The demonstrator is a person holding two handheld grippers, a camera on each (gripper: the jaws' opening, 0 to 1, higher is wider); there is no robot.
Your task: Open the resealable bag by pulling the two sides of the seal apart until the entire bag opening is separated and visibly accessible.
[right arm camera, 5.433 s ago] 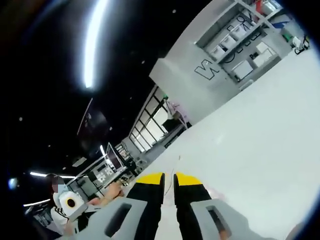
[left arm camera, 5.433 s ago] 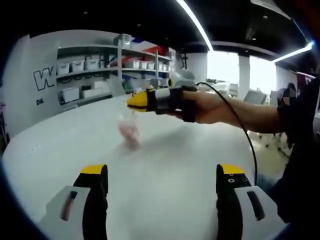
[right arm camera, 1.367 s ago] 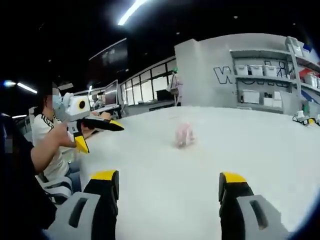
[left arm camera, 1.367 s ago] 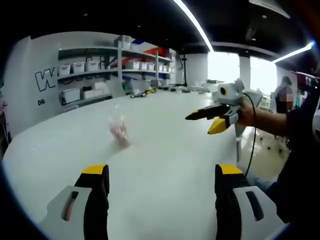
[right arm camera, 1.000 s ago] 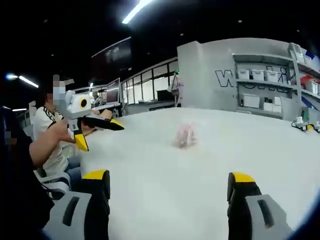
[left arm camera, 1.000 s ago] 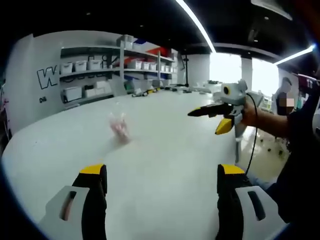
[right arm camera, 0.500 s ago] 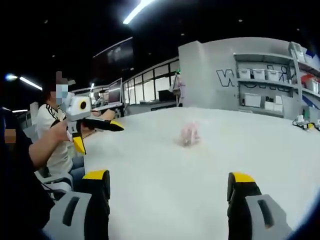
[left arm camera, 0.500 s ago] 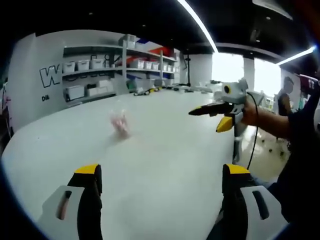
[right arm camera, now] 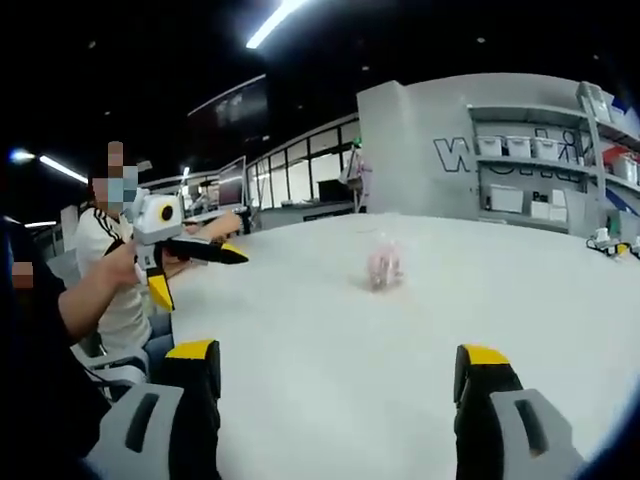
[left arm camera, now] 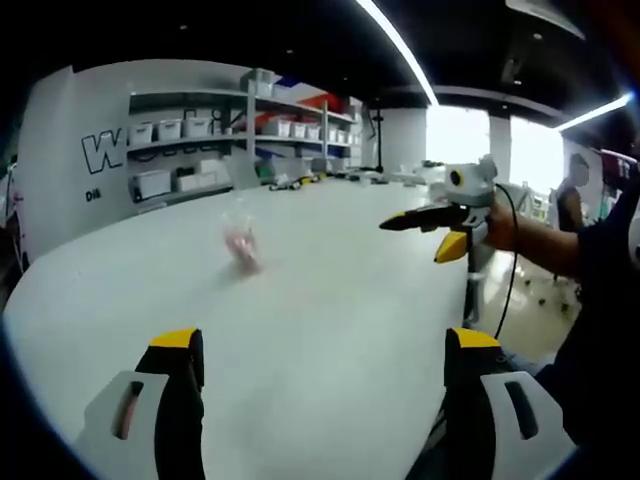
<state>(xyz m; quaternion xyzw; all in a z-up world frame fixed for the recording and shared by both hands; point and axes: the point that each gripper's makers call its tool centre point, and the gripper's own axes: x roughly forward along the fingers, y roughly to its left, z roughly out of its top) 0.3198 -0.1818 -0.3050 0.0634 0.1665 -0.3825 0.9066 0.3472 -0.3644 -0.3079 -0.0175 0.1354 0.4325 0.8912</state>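
Note:
A small clear resealable bag [left arm camera: 240, 243] with pink contents stands by itself on the white table [left arm camera: 330, 290], well beyond my left gripper [left arm camera: 322, 342], whose jaws are wide open and hold nothing. From the right, my right gripper [left arm camera: 420, 236] hangs open above the table, level with the bag but clear of it. In the right gripper view the bag [right arm camera: 384, 266] stands mid-table [right arm camera: 330, 320], far ahead of my open right gripper [right arm camera: 337, 352]. My left gripper [right arm camera: 200, 275] hovers open at the left. Whether the bag's seal is parted I cannot tell.
Shelves with white bins [left arm camera: 190, 130] line the grey wall behind the table, also seen as shelves [right arm camera: 520, 150] in the right gripper view. Small items [left arm camera: 290, 182] lie at the table's far edge. A seated person [right arm camera: 100, 250] is behind the left gripper.
Five seconds ago the right gripper was shut and close to the bag; it has since let go, opened and drawn back. Over the last second both grippers and the bag barely moved.

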